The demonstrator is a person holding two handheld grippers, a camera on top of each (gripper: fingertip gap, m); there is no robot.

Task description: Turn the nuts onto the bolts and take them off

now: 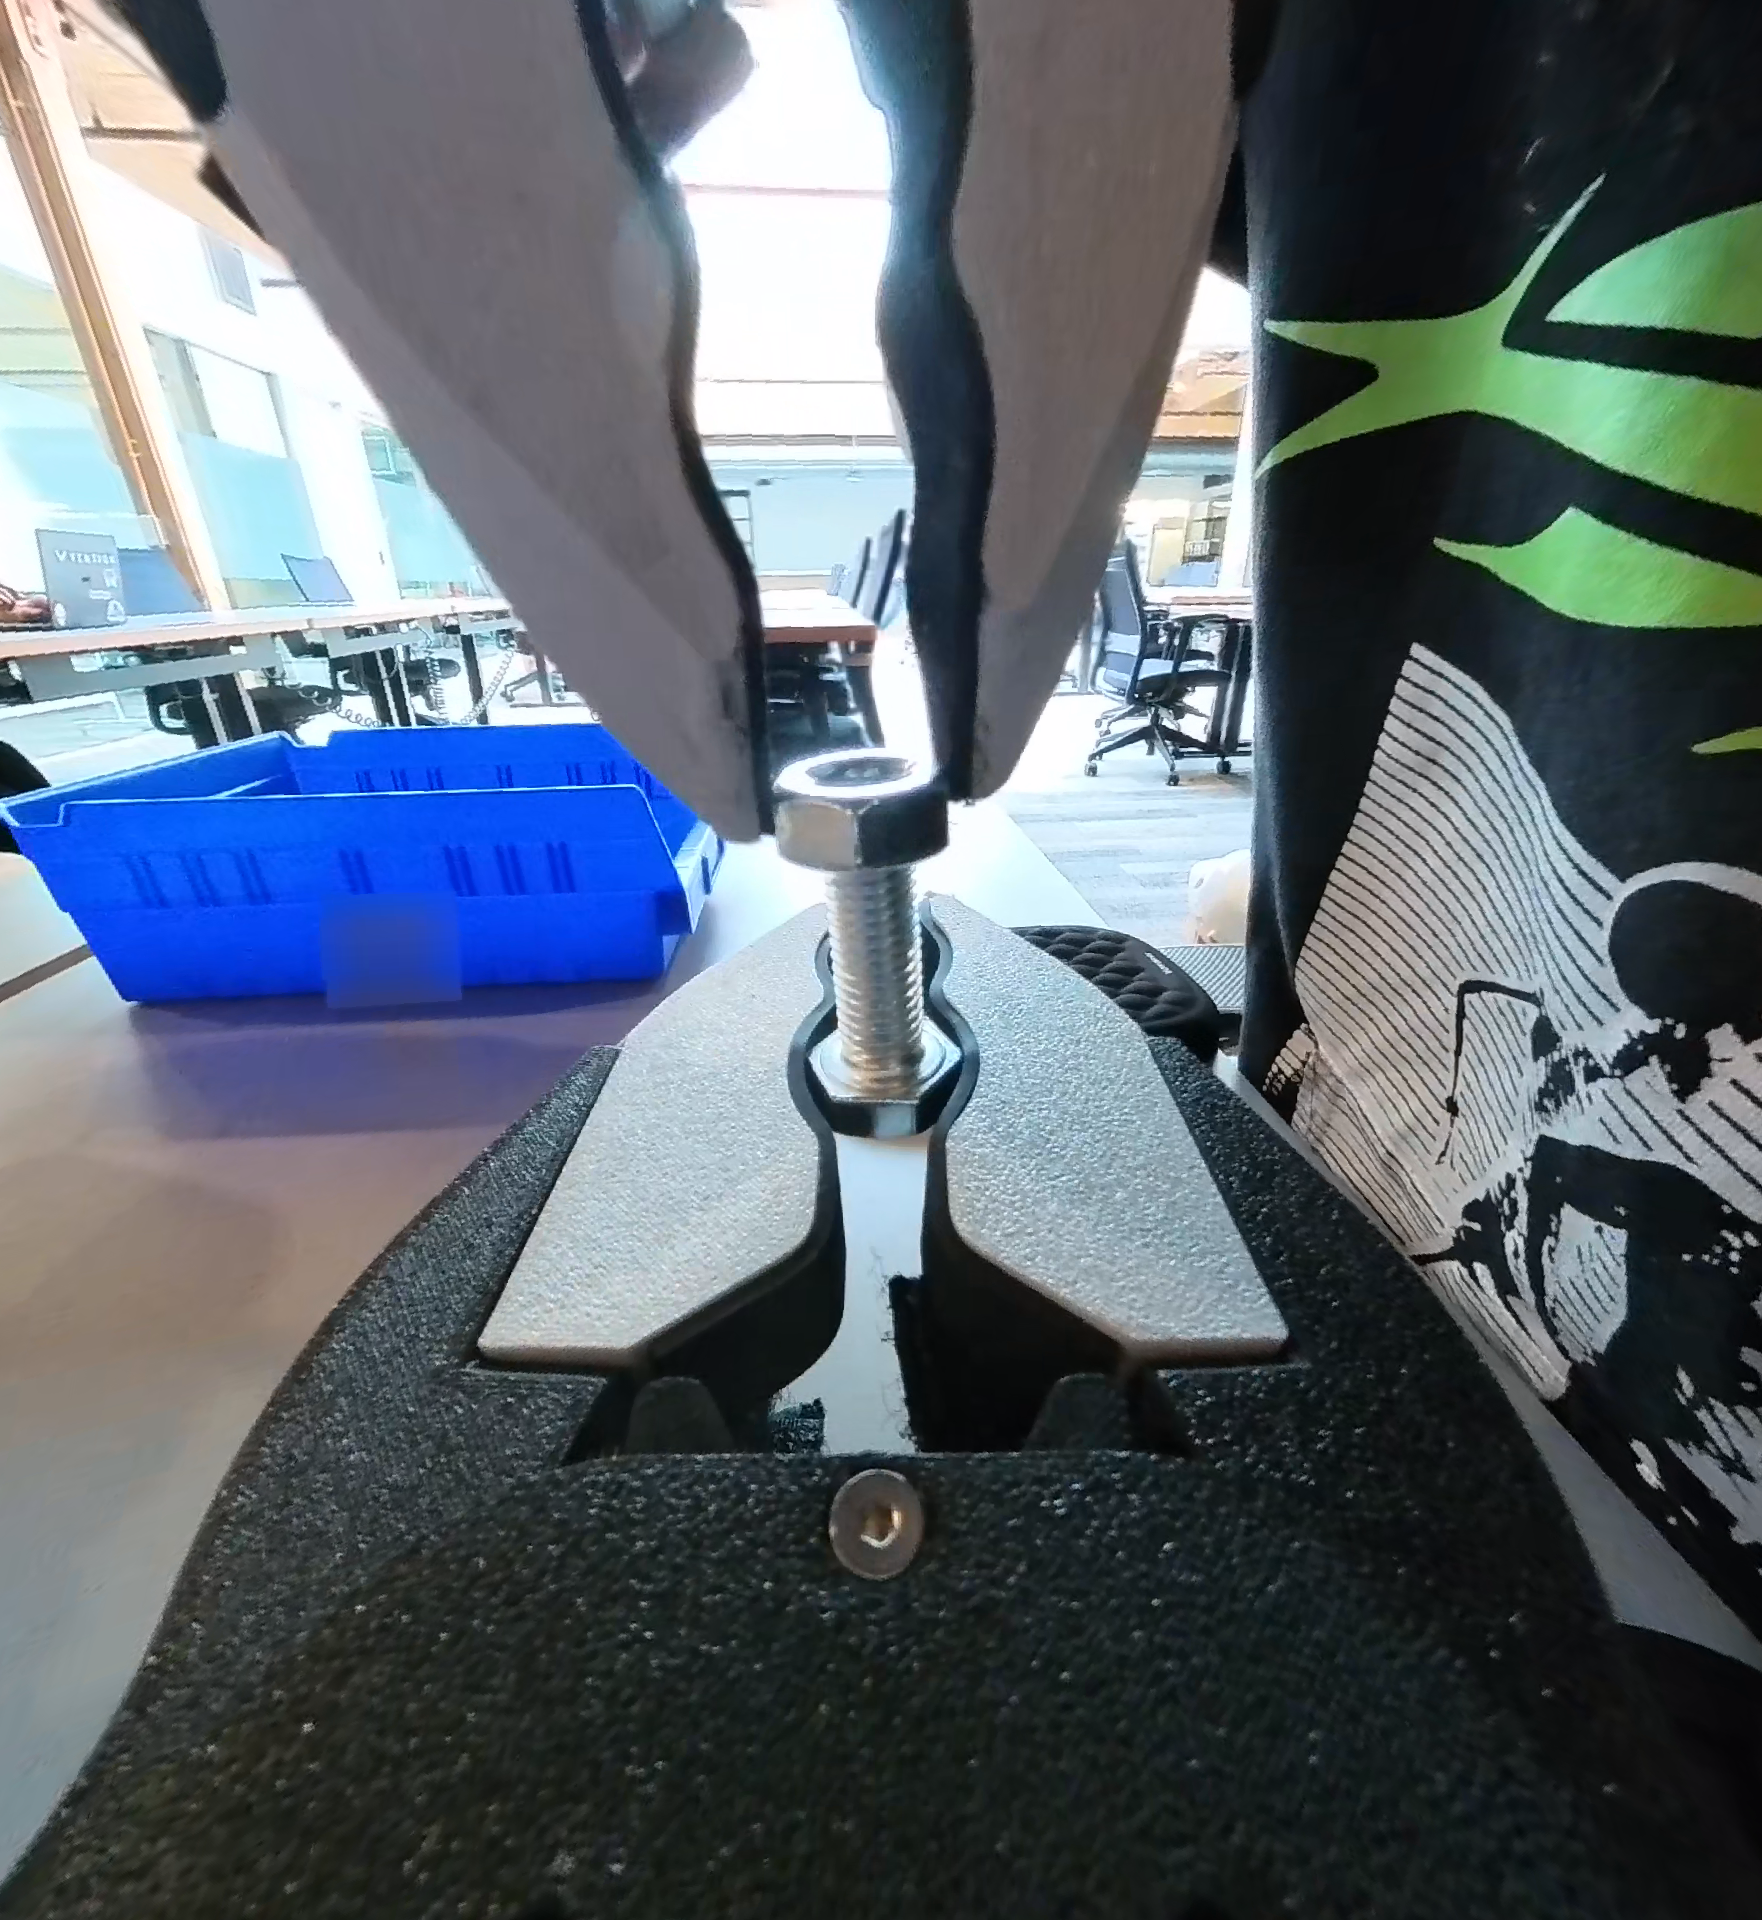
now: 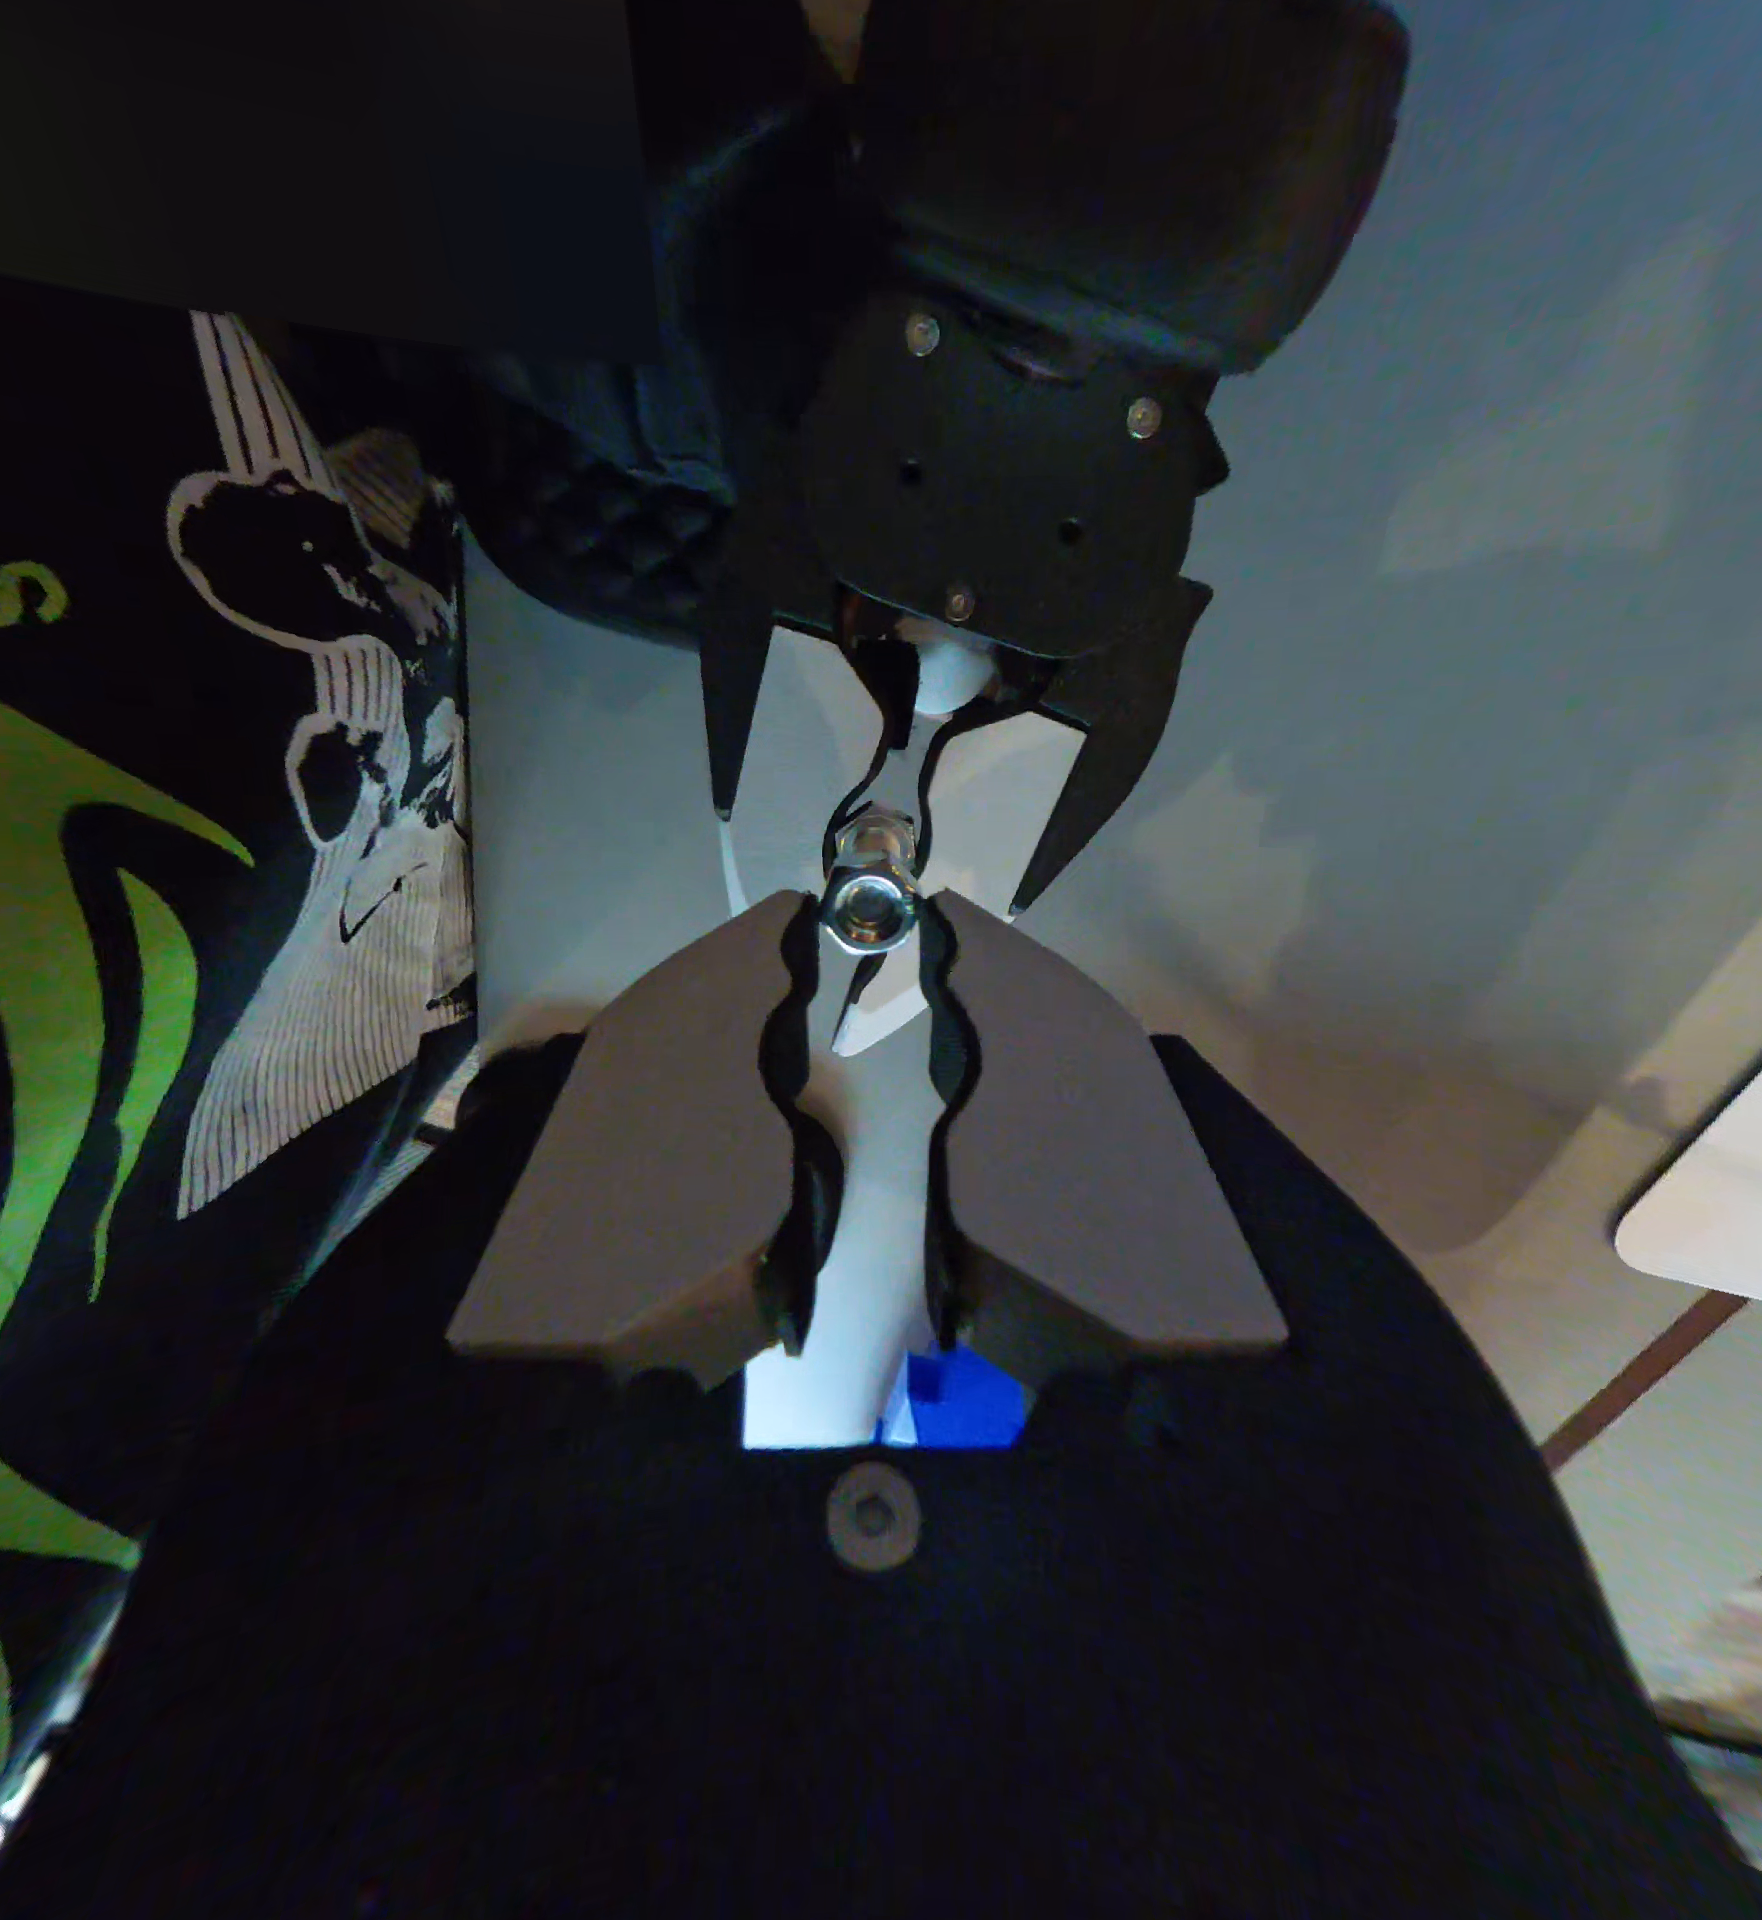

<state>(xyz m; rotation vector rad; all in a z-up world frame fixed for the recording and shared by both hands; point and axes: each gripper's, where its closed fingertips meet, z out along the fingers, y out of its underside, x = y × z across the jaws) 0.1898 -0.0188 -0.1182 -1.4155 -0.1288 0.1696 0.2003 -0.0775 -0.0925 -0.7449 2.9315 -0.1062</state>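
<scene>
A silver hex bolt (image 1: 872, 966) stands upright above the table, head up. My left gripper (image 1: 877, 935) is shut on the silver nut (image 1: 882, 1096), which sits low on the bolt's thread, in the notch between the fingers. My right gripper (image 1: 856, 810) comes down from above and is shut on the bolt's hex head. In the right wrist view my right gripper (image 2: 869, 909) holds the bolt head (image 2: 866, 920) end-on. Beyond it the left gripper (image 2: 872, 831) grips the nut (image 2: 872, 836).
A blue plastic bin (image 1: 368, 862) sits on the grey table (image 1: 129, 1195) to the left. A person in a black shirt with green and white print (image 1: 1531, 727) stands close on the right. Office desks and chairs (image 1: 1157, 665) lie beyond. Across from one pair of fingers to the other is roughly 6 cm.
</scene>
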